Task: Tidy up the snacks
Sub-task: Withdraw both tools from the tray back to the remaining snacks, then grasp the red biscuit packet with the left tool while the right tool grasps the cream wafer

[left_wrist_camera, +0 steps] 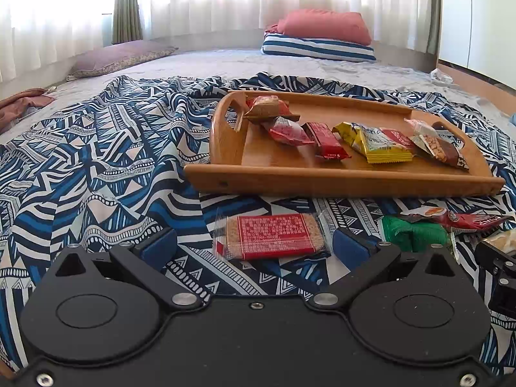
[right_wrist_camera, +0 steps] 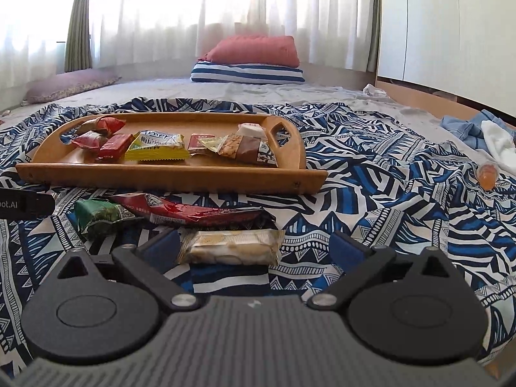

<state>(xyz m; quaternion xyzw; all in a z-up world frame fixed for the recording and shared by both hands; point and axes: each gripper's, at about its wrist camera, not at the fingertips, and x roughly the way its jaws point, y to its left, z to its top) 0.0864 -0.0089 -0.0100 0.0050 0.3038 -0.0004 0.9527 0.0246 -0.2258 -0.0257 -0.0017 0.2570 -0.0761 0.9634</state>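
Both grippers open; snacks beside tray [right_wrist_camera: 167, 179]

Snacks [left_wrist_camera: 383, 143] on tray [left_wrist_camera: 338, 179] — bed [left_wrist_camera: 225, 61] beneath

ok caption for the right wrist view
Open right tongs straddle a pale snack bar on patterned cloth, below the wooden tray.
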